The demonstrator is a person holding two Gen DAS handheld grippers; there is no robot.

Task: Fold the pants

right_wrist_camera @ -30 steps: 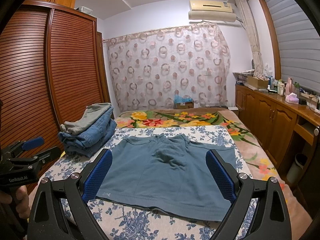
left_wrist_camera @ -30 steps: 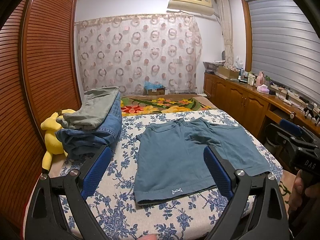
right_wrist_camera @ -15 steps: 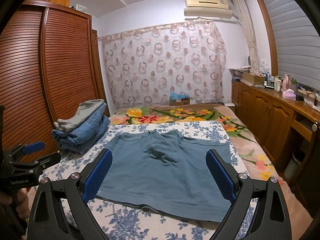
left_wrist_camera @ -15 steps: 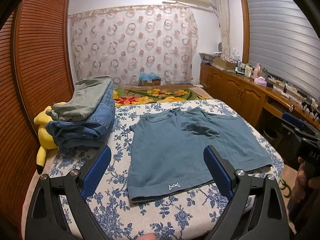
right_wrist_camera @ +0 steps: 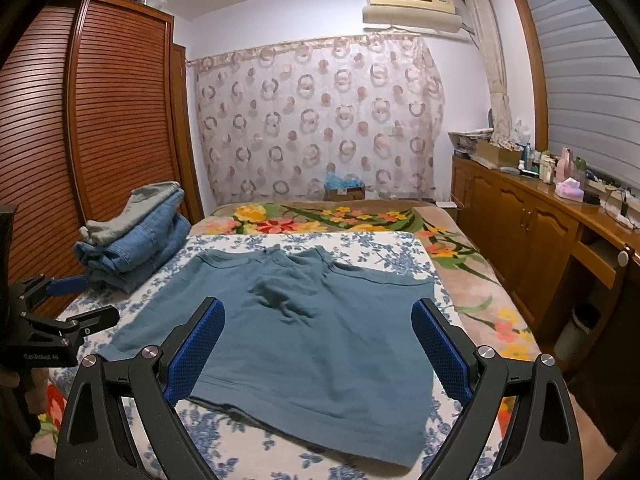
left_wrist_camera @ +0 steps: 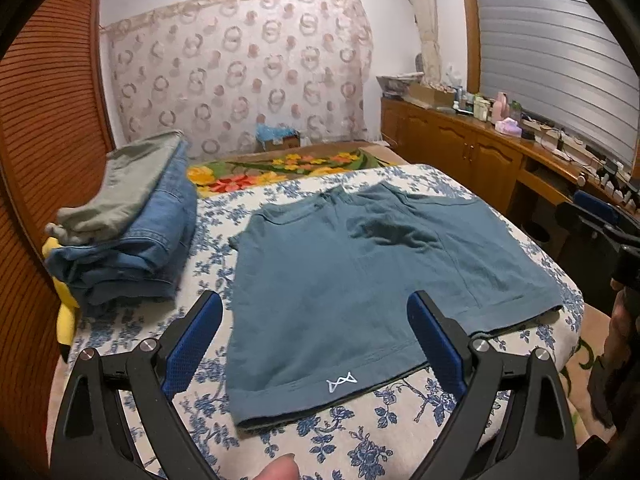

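A bed (left_wrist_camera: pixel 384 432) w/ a blue-floral sheet (right_wrist_camera: pixel 372 244) filled the near ground; beyond it lay a bright flower-print blanket (right_wrist_camera: pixel 320 216), then a ring-patterned curtain (right_wrist_camera: pixel 320 120) across the back wall, an AC unit (right_wrist_camera: pixel 412 4) above it. Louvred wooden wardrobe doors (right_wrist_camera: pixel 120 120) stood on the left, a wooden cabinet run (right_wrist_camera: pixel 532 224) w/ bottles and clutter on top on the right under a slatted blind (left_wrist_camera: pixel 552 52). A stack of folded jeans (left_wrist_camera: pixel 136 248) w/ a grey-green garment (left_wrist_camera: pixel 132 184) on top sat at the sheet's left side, a yellow plush toy (left_wrist_camera: pixel 66 312) just beside it. The teal shorts (left_wrist_camera: pixel 360 280) lay flat and unfolded mid-sheet, waistband toward the curtain, hems toward the cameras, small white logo (left_wrist_camera: pixel 341 382) near the left hem. Left gripper (left_wrist_camera: pixel 316 344) was spread wide, hanging above the near-left leg hem, nothing between its blue pads (left_wrist_camera: pixel 192 344), not touching cloth. Right gripper (right_wrist_camera: pixel 318 350) likewise gaped wide over the right leg near its hem, holding nothing. Each unit showed at the edge of the other's view, apart from the shorts
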